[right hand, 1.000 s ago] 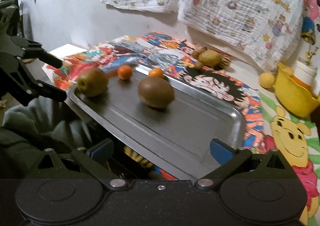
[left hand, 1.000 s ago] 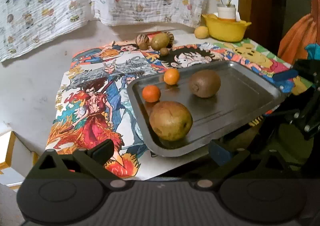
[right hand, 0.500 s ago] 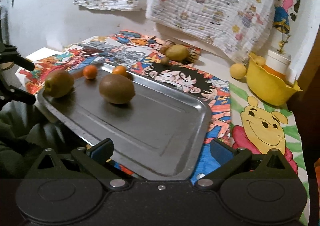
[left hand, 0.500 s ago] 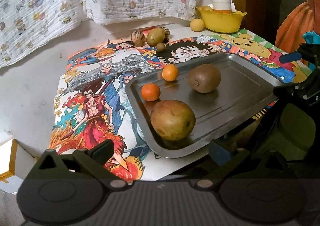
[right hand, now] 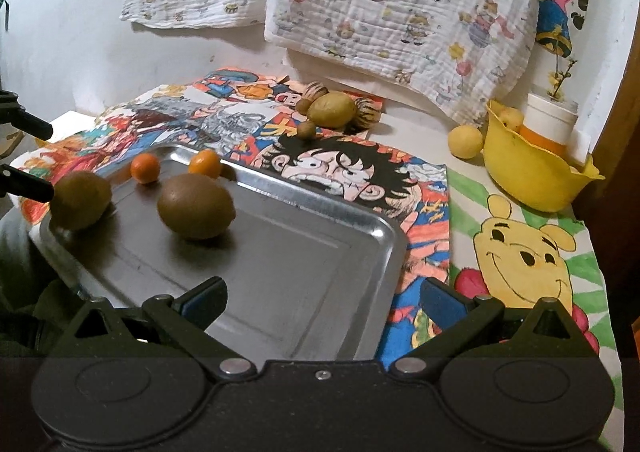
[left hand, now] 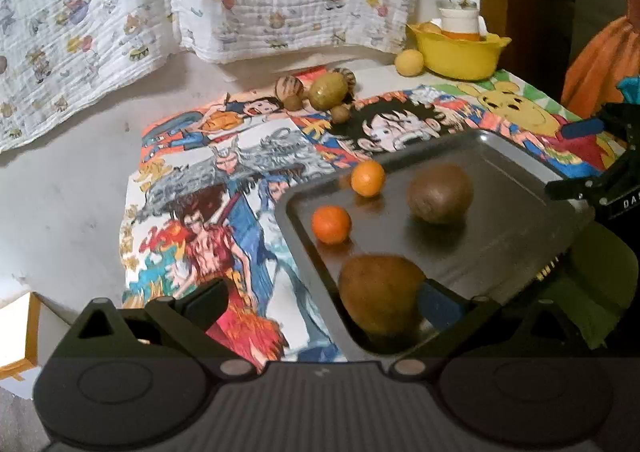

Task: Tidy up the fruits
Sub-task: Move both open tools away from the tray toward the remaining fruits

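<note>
A yellow plastic bowl and a loose heap of brownish fruit sit toward the upper right, behind the grey metal tray. On the tray's left half lie two small oranges and two brown kiwis. The left gripper hangs wide open at the nearest kiwi, and the right gripper hangs wide open and empty above the tray's near edge.

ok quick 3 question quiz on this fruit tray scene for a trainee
1. How many fruits lie on the metal tray?
2. True or false: the yellow bowl sits on the tray.
3. Which gripper is shut: A left gripper, B right gripper, C neither?

Key:
1. Four: two small oranges and two brown fruits.
2. False; it stands on the table's far corner, apart from the tray.
3. C; both are open and empty.
</note>
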`<state>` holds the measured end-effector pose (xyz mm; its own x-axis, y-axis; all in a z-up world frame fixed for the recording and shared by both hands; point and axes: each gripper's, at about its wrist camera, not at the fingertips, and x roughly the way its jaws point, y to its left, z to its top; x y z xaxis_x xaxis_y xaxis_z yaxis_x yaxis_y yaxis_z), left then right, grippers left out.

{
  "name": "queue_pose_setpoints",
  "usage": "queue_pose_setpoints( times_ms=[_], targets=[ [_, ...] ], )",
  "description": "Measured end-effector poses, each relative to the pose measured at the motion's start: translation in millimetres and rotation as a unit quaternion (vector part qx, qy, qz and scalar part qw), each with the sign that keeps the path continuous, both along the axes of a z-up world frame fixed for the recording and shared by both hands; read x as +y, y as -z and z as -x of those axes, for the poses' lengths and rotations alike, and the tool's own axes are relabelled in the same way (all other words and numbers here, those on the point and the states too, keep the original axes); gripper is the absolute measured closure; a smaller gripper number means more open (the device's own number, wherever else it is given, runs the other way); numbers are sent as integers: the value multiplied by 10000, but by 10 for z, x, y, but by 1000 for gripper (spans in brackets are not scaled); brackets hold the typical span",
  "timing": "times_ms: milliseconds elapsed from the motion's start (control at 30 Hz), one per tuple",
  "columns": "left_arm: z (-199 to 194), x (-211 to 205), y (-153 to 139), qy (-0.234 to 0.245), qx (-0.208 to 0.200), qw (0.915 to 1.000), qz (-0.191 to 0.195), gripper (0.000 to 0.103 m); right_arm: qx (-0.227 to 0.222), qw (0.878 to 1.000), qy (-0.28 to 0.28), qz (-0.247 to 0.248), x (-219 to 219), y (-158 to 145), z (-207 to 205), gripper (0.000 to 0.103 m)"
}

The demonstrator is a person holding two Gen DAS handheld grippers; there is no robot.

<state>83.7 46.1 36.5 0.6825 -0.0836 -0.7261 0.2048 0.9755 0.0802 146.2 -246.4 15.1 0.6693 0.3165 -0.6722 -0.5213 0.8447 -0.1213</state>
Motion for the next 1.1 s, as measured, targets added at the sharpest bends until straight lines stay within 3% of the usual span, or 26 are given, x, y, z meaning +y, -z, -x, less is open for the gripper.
queue_pose_setpoints(
  times_ms=[600,1100],
  targets=[
    [-1016,169,-117,-331,25,9983,469,0,22,9997,204,-153,195,-189,-931,1],
    [-1857,-152,-51,257,-189,9978,574,0,555,9916,456,-1073,368,-489,-2088,1]
  ],
)
